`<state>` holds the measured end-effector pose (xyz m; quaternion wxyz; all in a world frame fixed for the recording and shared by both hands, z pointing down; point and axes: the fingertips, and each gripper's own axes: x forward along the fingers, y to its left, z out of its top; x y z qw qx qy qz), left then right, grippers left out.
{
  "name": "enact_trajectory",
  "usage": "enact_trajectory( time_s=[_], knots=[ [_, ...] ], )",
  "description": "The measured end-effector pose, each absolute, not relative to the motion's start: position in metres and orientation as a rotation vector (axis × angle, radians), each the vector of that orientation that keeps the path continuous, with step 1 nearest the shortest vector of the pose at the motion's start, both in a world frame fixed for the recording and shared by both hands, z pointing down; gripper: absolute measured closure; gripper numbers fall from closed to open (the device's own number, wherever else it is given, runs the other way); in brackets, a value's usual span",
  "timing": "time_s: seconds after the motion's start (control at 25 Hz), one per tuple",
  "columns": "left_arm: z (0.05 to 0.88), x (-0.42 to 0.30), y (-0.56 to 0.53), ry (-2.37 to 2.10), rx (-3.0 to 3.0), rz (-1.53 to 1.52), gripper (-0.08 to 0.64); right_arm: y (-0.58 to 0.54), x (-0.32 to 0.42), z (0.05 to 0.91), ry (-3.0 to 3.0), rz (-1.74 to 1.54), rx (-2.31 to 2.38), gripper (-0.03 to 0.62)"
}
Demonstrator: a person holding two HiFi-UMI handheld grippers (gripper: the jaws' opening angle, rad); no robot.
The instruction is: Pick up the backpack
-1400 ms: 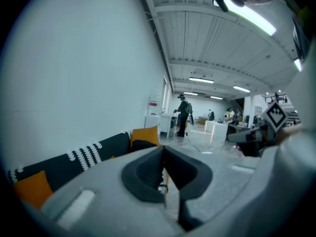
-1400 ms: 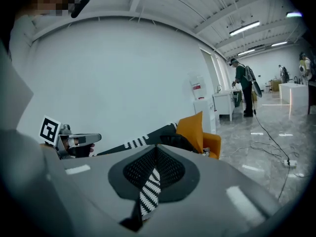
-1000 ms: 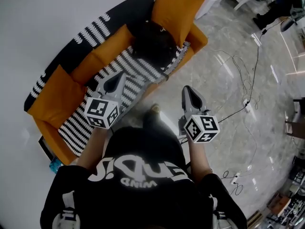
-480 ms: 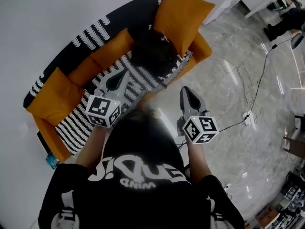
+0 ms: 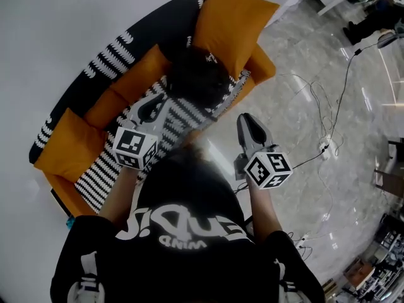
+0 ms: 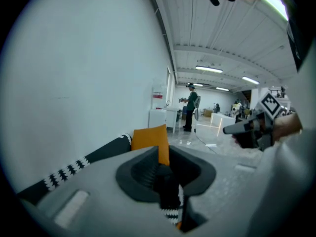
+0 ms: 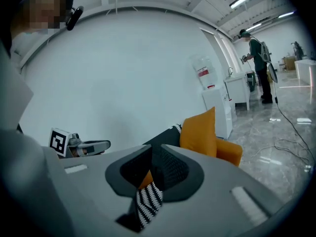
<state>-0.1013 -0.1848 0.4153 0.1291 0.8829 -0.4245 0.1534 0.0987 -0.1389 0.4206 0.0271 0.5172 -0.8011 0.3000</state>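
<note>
A black backpack (image 5: 199,74) lies on the sofa's striped seat, against an orange cushion (image 5: 230,17). My left gripper (image 5: 158,98) hovers over the striped seat, a short way short of the backpack and to its left. Its jaws are opening a crack, and only the sofa shows through the gap (image 6: 165,174). My right gripper (image 5: 245,117) hangs over the floor in front of the sofa's right end. Its jaws are opening slightly too, with nothing between them (image 7: 153,174). Each gripper sees the other from the side: the right gripper (image 6: 234,130) and the left gripper (image 7: 98,145).
The orange sofa (image 5: 69,141) with a black-and-white striped cover stands against a white wall. Thin cables (image 5: 328,100) and a power strip (image 5: 325,147) lie on the glossy stone floor to the right. A person (image 7: 259,63) stands far off by a white cabinet (image 7: 217,107).
Both grippers have moved forward toward the sofa, together with the person holding them. The left one now reaches further over the striped seat, nearer the backpack.
</note>
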Motion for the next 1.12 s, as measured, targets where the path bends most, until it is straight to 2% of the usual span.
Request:
enact_trajectory(
  time_s=[0.16,0.24,0.32,0.4,0.72,1.12],
  knots=[
    [0.423,-0.109,-0.204,-1.166,2.578,0.462,0.415,-0.158,0.079,0.42,-2.463,0.965,1.594,0.475],
    [0.424,-0.104,-0.213,-1.137,2.582,0.459,0.343,-0.166,0.074,0.42,-2.458,0.979,1.565,0.409],
    [0.426,-0.098,-0.221,-1.111,2.594,0.467,0.257,-0.175,0.071,0.422,-2.451,1.011,1.52,0.302],
    [0.432,-0.092,-0.226,-1.082,2.599,0.498,0.221,-0.184,0.071,0.424,-2.448,1.024,1.476,0.252],
    [0.472,-0.087,-0.258,-1.029,2.603,0.682,0.206,-0.222,0.063,0.469,-2.417,0.962,1.234,0.235],
    [0.558,-0.081,-0.292,-0.943,2.568,0.896,0.201,-0.253,0.045,0.575,-2.322,0.878,1.07,0.236]
  ],
)
